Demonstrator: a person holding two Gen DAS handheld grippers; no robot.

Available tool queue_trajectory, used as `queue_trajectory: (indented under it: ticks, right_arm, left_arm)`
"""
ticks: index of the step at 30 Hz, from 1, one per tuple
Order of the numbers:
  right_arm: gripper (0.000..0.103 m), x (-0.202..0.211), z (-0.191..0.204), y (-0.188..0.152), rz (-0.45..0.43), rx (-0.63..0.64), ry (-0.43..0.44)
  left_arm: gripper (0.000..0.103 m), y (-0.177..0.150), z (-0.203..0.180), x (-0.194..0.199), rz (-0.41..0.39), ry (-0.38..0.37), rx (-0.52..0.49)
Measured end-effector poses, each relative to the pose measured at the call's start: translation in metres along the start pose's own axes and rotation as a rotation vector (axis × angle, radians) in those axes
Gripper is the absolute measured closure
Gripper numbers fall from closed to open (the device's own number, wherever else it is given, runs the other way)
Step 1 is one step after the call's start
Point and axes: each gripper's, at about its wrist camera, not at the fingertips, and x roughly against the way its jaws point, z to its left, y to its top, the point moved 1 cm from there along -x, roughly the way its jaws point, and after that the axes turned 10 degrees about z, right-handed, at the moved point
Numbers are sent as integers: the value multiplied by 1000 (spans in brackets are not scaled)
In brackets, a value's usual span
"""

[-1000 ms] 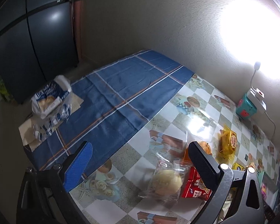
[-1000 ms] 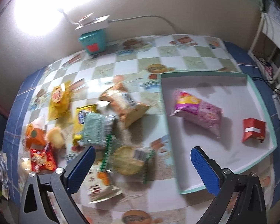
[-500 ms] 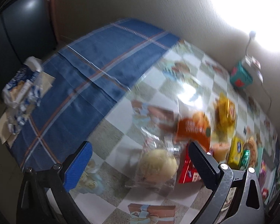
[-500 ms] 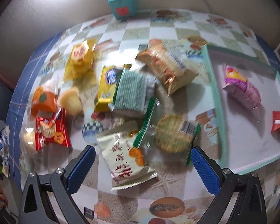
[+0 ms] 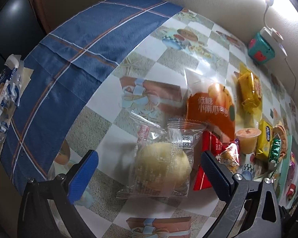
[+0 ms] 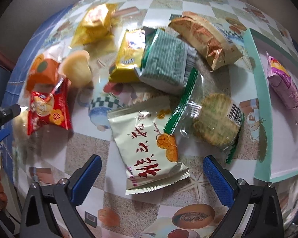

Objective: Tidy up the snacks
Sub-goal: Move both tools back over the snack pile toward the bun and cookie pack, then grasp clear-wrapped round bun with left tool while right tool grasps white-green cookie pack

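My left gripper (image 5: 149, 170) is open, its fingers on either side of a clear-wrapped pale round bun (image 5: 162, 166) lying on the table. An orange pumpkin packet (image 5: 210, 111), a red packet (image 5: 214, 154) and a jelly cup (image 5: 247, 140) lie just beyond it. My right gripper (image 6: 152, 173) is open above a cream packet with red characters (image 6: 149, 144). Next to it lie a clear-wrapped round biscuit (image 6: 216, 123), a green striped packet (image 6: 164, 63) and a yellow packet (image 6: 129, 57). The teal-rimmed white tray (image 6: 262, 107) at right holds a purple packet (image 6: 284, 85).
A blue plaid cloth (image 5: 69, 59) covers the table's left end, with a crumpled blue-white bag (image 5: 4, 99) at its edge. A teal box (image 5: 261, 49) with a white power strip stands by the wall. A brown bread packet (image 6: 206, 39) and a yellow bag (image 6: 93, 25) lie farther back.
Both grippers have come down and forward toward the snacks. The left now straddles the wrapped bun; the right has swung left from the tray to over the cream packet.
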Motion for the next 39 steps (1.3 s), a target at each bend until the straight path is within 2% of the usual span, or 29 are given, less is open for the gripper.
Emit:
queue_trajectory:
  ticks: [6, 9, 11, 12, 15, 18, 20, 21, 27, 32, 39]
  right_arm:
    - [1, -7, 4, 0, 4, 18, -51]
    - [7, -6, 3, 0, 0, 20, -63]
    - [15, -4, 3, 4, -9, 22, -74]
    - [16, -5, 5, 6, -13, 22, -75]
    - [22, -4, 5, 7, -21, 25, -73]
    - [32, -2, 8, 9, -29, 41, -66]
    - [42, -1, 10, 8, -34, 53, -57]
    - [44, 1, 11, 7, -37, 58, -57]
    - [47, 8, 11, 5, -42, 51, -23]
    - [47, 9, 5, 4, -26, 31, 38]
    - [47, 26, -6, -1, -40, 12, 80]
  left_arm:
    - [2, 1, 0, -9, 24, 10, 5]
    - [2, 3, -1, -9, 27, 7, 2]
    - [9, 3, -1, -7, 22, -2, 1]
    - [20, 6, -3, -8, 24, -6, -1]
    - [23, 9, -10, -16, 46, 3, -11]
    - [38, 10, -11, -21, 62, 4, -7]
    - [38, 10, -11, -20, 61, 5, -3]
    - [40, 10, -12, -20, 60, 7, -4]
    - [44, 7, -4, -10, 45, 0, 22]
    - [45, 6, 3, 4, 12, -2, 46]
    - [45, -4, 2, 30, -50, -3, 59]
